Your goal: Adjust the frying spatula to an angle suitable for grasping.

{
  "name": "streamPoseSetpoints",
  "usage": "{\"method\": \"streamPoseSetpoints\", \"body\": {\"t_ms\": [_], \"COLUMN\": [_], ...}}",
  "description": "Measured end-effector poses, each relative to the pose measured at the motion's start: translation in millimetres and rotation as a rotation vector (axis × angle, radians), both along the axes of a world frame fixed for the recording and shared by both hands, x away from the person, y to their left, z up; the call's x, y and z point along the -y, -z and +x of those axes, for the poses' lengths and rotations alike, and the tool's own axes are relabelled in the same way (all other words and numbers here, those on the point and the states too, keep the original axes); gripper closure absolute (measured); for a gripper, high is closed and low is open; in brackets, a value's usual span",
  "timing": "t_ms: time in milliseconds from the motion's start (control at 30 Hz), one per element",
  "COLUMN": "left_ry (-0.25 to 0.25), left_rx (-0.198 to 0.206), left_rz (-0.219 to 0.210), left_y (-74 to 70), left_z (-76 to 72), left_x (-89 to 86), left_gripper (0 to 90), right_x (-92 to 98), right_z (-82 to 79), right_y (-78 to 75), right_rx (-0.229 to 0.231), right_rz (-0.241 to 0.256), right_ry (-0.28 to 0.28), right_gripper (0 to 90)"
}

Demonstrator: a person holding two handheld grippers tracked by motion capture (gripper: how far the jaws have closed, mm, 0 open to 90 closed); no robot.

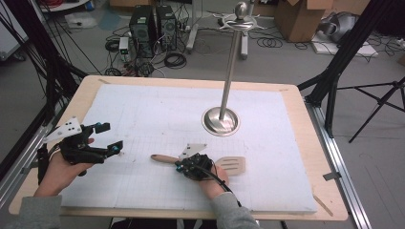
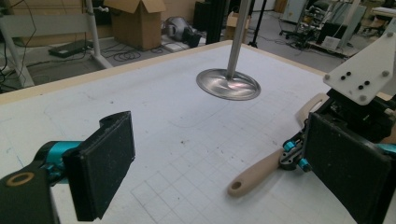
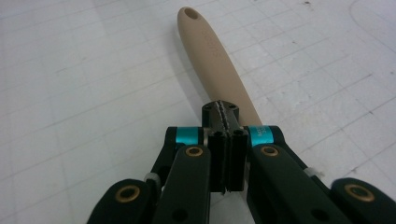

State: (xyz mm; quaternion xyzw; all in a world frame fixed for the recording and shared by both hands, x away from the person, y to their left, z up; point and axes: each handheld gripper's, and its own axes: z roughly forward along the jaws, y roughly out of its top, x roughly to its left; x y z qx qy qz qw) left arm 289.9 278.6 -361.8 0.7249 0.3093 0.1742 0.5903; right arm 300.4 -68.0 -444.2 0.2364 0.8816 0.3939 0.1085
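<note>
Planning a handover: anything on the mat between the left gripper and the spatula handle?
Nothing: in the high view the mat between the left gripper and the spatula handle is bare. The left gripper view shows the same.

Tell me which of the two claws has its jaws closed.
The right claw, over the middle of the spatula: its jaws are pressed together above the handle. The left claw, at the table's left edge, has its jaws spread wide.
</note>
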Motion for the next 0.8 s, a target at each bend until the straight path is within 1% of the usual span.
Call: {"method": "streamPoseSetpoints", "body": {"t_ms": [33, 100, 133, 167, 200, 233, 267, 433, 533, 567, 600, 633, 667, 700, 800], "left_ry": [-0.001, -0.001, -0.001, -0.003, -0.004, -0.004, -0.004, -0.005, -0.005, -0.004, -0.004, -0.004, -0.006, -0.006, -0.007], "left_rx": [0.000, 0.002, 0.002, 0.001, -0.001, 0.002, 0.001, 0.001, 0.001, 0.001, 0.001, 0.000, 0.001, 0.001, 0.000], "left_rz": [0.000, 0.003, 0.000, -0.002, -0.007, -0.002, -0.004, -0.003, -0.004, -0.004, -0.004, -0.006, -0.004, -0.005, -0.005], "left_y": [0.0, 0.0, 0.1, 0.0, -0.1, -0.4, -0.4, -0.2, -0.4, -0.4, -0.4, -0.3, -0.1, 0.0, 0.0], "left_z": [0.0, 0.1, 0.0, -0.3, -0.6, -0.8, -1.0, -1.1, -1.0, -0.6, -0.6, -0.5, -0.4, -0.4, -0.7], "left_x": [-0.2, -0.8, -0.8, -0.9, -0.9, -1.8, -2.0, -2.6, -2.4, -2.9, -2.9, -3.1, -3.5, -3.6, -4.6], "left_gripper": [10.0, 10.0, 10.0, 10.0, 10.0, 10.0, 10.0, 10.0, 10.0, 10.0, 10.0, 10.0, 10.0, 10.0, 10.0], "right_x": [0.0, -1.4, -1.4, -1.8, -2.8, -4.1, -4.4, -5.1, -5.8, -5.6, -5.2, -5.2, -4.1, -1.0, 8.7], "right_z": [0.0, 4.3, 4.3, 5.9, 6.8, 9.1, 9.9, 8.8, 7.4, 4.8, 2.6, 2.6, 0.1, -5.0, -10.5], "right_y": [0.0, -0.8, -0.8, -0.9, -1.2, -1.9, -1.9, -2.0, -2.6, -4.0, -5.9, -5.9, -8.6, -14.5, -23.4], "right_rx": [0.000, -0.017, -0.017, -0.010, -0.017, -0.012, -0.016, -0.021, -0.011, -0.007, -0.006, -0.006, -0.002, -0.001, 0.003], "right_rz": [0.000, -0.002, -0.002, -0.007, -0.009, -0.024, -0.022, -0.021, -0.027, -0.018, -0.007, -0.007, 0.003, 0.024, 0.047], "right_ry": [0.000, 0.031, 0.031, 0.044, 0.064, 0.082, 0.091, 0.111, 0.111, 0.094, 0.090, 0.090, 0.082, 0.064, 0.054], "right_gripper": [90.0, 90.0, 90.0, 90.0, 90.0, 90.0, 90.0, 90.0, 90.0, 90.0, 90.0, 90.0, 90.0, 90.0, 90.0]}}
